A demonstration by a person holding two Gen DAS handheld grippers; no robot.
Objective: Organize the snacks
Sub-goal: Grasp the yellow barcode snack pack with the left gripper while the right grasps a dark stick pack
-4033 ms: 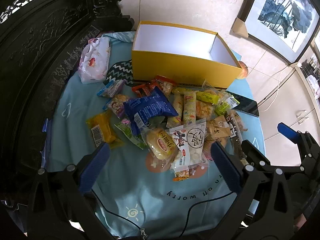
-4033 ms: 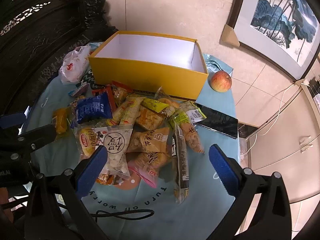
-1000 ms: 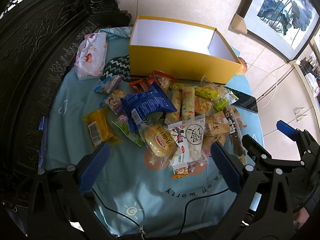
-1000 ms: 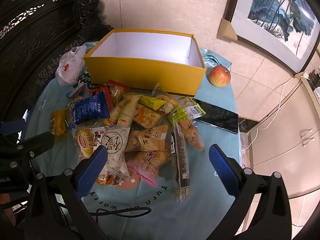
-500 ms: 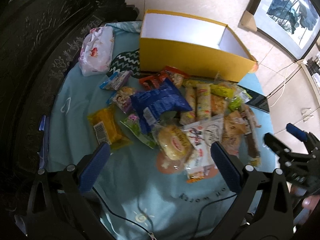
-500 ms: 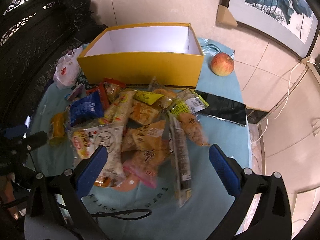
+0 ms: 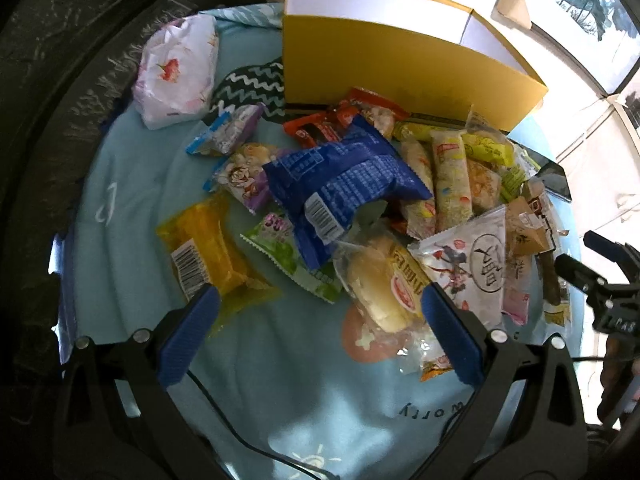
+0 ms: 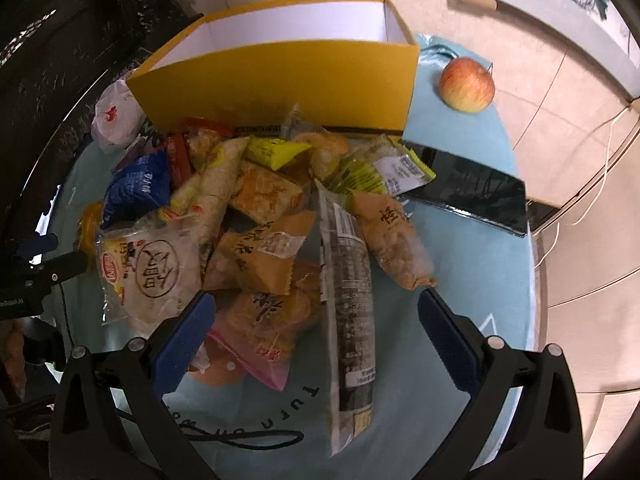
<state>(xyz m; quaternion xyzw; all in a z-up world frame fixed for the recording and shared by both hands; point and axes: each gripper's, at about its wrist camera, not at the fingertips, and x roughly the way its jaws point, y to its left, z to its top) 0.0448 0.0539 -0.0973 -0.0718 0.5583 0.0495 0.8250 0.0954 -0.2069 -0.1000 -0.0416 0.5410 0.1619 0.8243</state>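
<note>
Against the near wall of the open yellow cardboard box (image 8: 280, 80) lies the heap of wrapped snacks (image 8: 260, 220) on the round bench in its light-blue cloth (image 7: 280, 392). Nearer than the heap, bare cloth reads "Turn off worry". Right of the box sit a red apple (image 8: 467, 85) and a black phone (image 8: 472, 192) by the rim. Both the left hand-held gripper (image 7: 318, 332) and the right hand-held gripper (image 8: 316, 336) hover spread wide, holding nothing.
</note>
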